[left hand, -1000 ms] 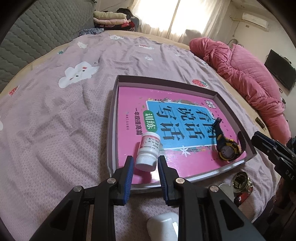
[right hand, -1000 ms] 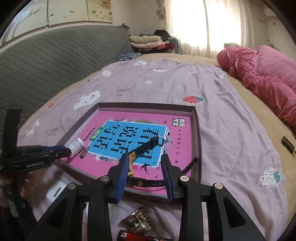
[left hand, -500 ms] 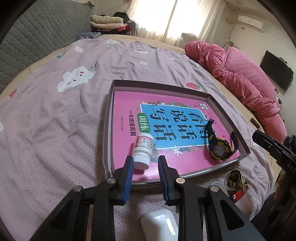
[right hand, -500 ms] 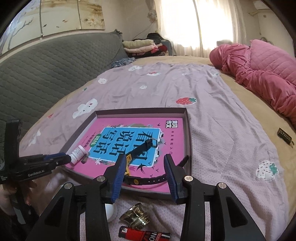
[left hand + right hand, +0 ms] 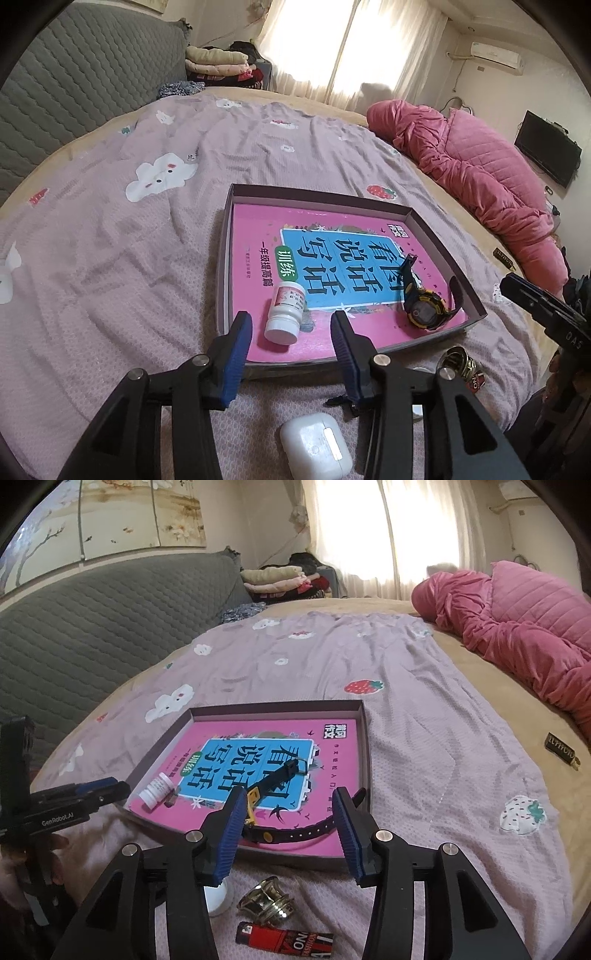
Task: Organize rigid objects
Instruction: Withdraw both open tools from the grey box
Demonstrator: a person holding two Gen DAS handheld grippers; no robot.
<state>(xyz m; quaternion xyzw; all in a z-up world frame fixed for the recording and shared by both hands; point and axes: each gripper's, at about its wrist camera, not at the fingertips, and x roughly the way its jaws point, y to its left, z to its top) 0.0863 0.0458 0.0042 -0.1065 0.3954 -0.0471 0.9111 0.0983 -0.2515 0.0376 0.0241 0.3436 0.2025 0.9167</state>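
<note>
**Ana:** Sunlit bedroom today, and everything is happening on a lilac bedspread [image 5: 110,258] with cloud and strawberry prints. Sitting on it is a shallow cardboard tray [image 5: 226,236] lined with a pink workbook [image 5: 258,229], which is serving as the collecting spot.

**Ben:** Right, and two items are lying inside it. The white pill bottle [image 5: 286,312] is resting on its side near the front-left corner, and the black-and-yellow wristwatch [image 5: 424,308] is sitting toward the front-right corner, strap curling up against the wall.

**Ana:** The left gripper [image 5: 291,341] is hovering just short of the tray's front edge, jaws spread wide, holding nothing. The bottle is lying clear beyond its tips.

**Ben:** The right gripper [image 5: 290,821] is looking the same: jaws apart, empty, with the watch strap just past them.

**Ana:** So what is waiting?

**Ben:** On the spread, outside the tray: a white earbud case [image 5: 316,448] right under the left tool, plus a brass fitting [image 5: 266,902] and a red lighter [image 5: 284,939] below the right one. I'm guessing each open tool is lining up for its nearest leftover.
</note>
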